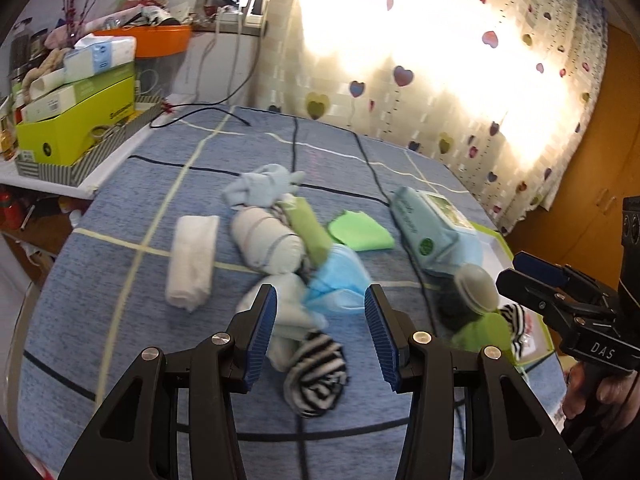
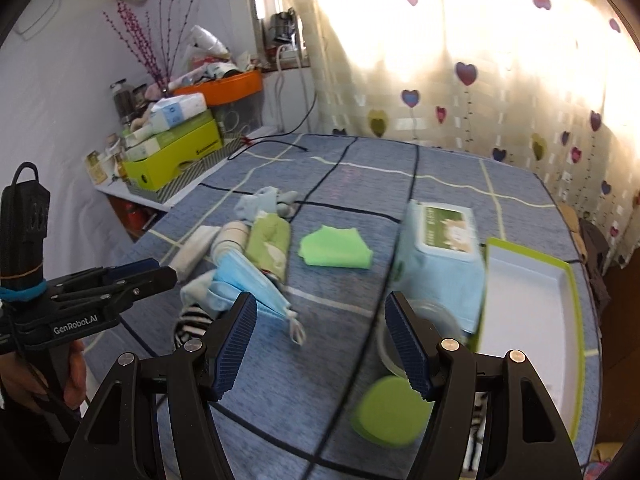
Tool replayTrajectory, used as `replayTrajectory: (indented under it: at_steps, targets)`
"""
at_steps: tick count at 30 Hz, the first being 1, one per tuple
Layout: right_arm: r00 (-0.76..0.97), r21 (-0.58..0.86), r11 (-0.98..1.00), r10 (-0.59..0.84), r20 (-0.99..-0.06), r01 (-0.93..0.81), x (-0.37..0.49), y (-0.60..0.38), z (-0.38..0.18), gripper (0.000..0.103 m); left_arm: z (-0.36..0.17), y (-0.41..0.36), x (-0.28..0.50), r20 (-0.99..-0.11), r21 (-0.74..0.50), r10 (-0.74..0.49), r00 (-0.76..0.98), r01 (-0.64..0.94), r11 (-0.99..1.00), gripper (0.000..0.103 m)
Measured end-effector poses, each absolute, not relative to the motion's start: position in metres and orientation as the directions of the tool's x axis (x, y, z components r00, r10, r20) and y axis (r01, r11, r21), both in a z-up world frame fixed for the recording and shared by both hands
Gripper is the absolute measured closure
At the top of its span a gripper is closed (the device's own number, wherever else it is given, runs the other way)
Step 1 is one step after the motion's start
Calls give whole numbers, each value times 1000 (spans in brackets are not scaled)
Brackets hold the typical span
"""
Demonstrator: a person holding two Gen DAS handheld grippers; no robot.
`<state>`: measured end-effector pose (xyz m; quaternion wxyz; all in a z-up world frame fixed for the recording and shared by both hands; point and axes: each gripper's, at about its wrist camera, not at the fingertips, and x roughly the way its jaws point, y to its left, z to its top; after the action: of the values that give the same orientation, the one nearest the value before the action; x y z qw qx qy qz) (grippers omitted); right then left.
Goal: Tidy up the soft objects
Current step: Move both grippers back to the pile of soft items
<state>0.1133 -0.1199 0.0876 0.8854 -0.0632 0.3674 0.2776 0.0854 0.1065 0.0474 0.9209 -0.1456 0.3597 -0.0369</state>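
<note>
A heap of soft things lies on the blue checked cloth (image 1: pixel 120 208): a white rolled towel (image 1: pixel 191 266), a grey roll (image 1: pixel 267 242), a light blue sock bundle (image 1: pixel 262 186), an olive-green roll (image 1: pixel 308 230), a blue face mask (image 1: pixel 338 280), a striped sock (image 1: pixel 316 376) and a green cloth (image 1: pixel 360 230). My left gripper (image 1: pixel 320 334) is open and empty, just above the striped sock and pale sock. My right gripper (image 2: pixel 320 346) is open and empty over bare cloth, between the face mask (image 2: pixel 248 280) and a wipes pack (image 2: pixel 440 248). A green-rimmed white tray (image 2: pixel 528 280) sits right.
A green round sponge (image 2: pixel 390 410) and a clear jar lie near my right fingers. Stacked boxes (image 1: pixel 76 120) and an orange tub (image 1: pixel 160 38) crowd the shelf at the left. A heart-patterned curtain (image 1: pixel 440 60) hangs behind. A black cable (image 1: pixel 200 114) trails onto the cloth.
</note>
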Motion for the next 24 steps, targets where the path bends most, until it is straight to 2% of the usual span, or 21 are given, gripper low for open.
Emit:
replayTrajectory:
  at_steps: [13,24]
  targets:
    - [453,39,744,447,-772,-667,132,-47,48,36,34,144,91,-668,-308,-110,736,-138,941,56]
    - [415,-66,694,349,-840,-717,147,-12,11,36,14,173,109,-705,-311,-93,703,-188,932,56]
